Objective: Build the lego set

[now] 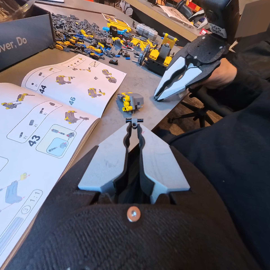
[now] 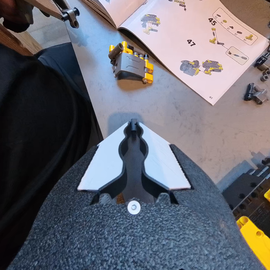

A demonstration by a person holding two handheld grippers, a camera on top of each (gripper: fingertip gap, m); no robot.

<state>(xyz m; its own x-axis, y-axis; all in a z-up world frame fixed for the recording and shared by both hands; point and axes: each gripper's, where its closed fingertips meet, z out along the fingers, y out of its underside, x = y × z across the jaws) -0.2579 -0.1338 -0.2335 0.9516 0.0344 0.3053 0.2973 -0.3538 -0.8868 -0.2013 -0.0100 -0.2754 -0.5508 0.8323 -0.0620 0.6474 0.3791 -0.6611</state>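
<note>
My left gripper (image 1: 134,126) is shut on a small grey connector with a black pin through it (image 1: 134,121), held above the table's near edge; the piece also shows in the right wrist view (image 2: 71,16). My right gripper (image 2: 133,124) is shut on a small dark pin (image 2: 133,125), its tips low over the grey table; it also shows in the left wrist view (image 1: 157,98). A small grey and yellow brick sub-assembly (image 1: 130,102) lies on the table between the two grippers, seen too in the right wrist view (image 2: 131,64).
An open instruction booklet (image 1: 48,116) lies left of the sub-assembly. A pile of loose grey, yellow and blue bricks (image 1: 90,39) and a partly built yellow and black model (image 1: 159,58) sit farther back. A dark box (image 1: 24,39) stands far left. An office chair base (image 1: 204,114) is beyond the table edge. Tip to tip, the grippers are about 15 cm apart.
</note>
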